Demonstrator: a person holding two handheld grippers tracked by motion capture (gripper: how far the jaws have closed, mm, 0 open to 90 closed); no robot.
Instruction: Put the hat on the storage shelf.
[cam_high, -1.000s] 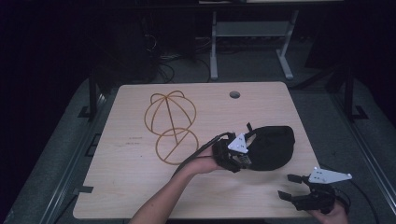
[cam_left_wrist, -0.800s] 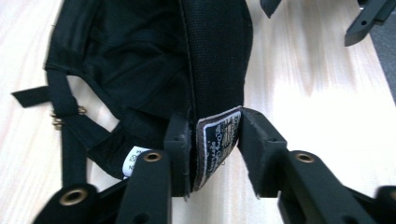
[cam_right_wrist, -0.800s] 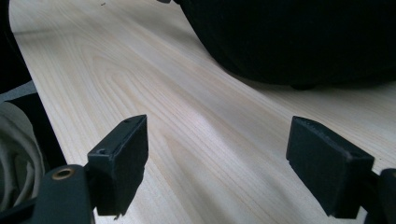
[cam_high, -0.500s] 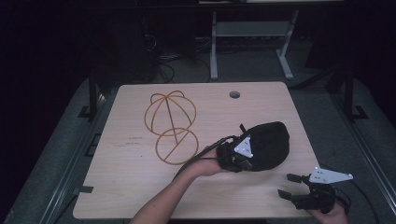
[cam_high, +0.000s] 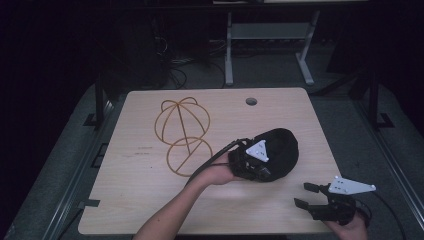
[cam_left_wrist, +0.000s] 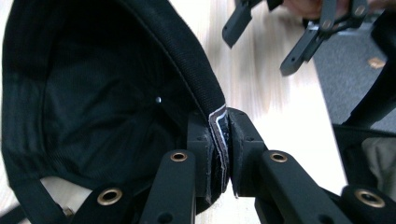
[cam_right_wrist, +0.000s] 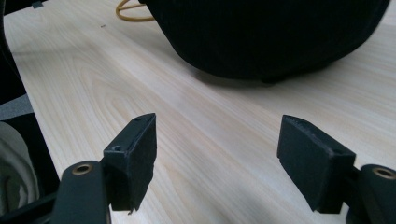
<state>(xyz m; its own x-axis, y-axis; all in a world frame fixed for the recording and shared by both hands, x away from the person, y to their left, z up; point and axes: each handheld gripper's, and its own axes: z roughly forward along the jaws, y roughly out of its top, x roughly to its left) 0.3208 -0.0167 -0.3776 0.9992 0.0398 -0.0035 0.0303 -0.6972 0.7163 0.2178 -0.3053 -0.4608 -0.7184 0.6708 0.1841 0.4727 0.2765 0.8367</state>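
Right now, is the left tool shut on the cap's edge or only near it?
Shut on it. In the left gripper view the left tool has both pads pressed against the black cap, its rim squeezed between them.

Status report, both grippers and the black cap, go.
Left gripper shut on black fabric cap rim. Right gripper open, empty, near table edge. Gold wire cap frame lies clear, left of cap.

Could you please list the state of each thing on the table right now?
Black cap: tipped up, rim pinched by the left tongs.
Left tongs: shut on the cap's rim.
Right tongs: open, holding nothing; jaws have just been closing slightly.
Wire cap frame: lying untouched on the table.
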